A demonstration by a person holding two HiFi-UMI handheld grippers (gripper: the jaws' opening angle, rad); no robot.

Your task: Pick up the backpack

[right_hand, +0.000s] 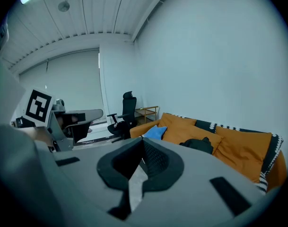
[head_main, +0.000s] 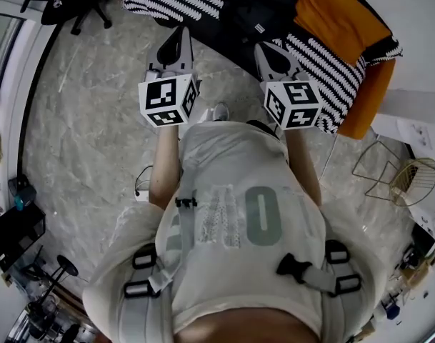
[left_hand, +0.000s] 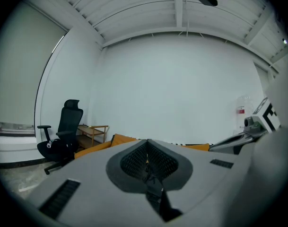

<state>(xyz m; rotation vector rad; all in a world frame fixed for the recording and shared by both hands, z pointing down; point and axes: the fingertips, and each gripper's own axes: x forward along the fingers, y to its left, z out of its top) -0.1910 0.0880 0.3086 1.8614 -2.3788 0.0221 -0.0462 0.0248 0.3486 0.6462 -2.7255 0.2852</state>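
Observation:
The black backpack (head_main: 258,9) lies on an orange sofa (head_main: 346,20) draped with a black-and-white striped blanket (head_main: 324,66), at the top of the head view. In the right gripper view the backpack (right_hand: 199,144) rests on the sofa seat, beyond my jaws. My left gripper (head_main: 182,36) and right gripper (head_main: 269,50) are held side by side in front of the sofa, both short of the backpack. Both are shut with nothing between the jaws, as the left gripper (left_hand: 147,163) and right gripper (right_hand: 141,163) show in their own views.
A black office chair (head_main: 71,6) stands left of the sofa, with a low wooden shelf (left_hand: 93,132) behind it. A blue cushion (right_hand: 155,133) lies on the sofa. A wire basket (head_main: 410,181) stands at the right and a black crate (head_main: 13,231) at the left.

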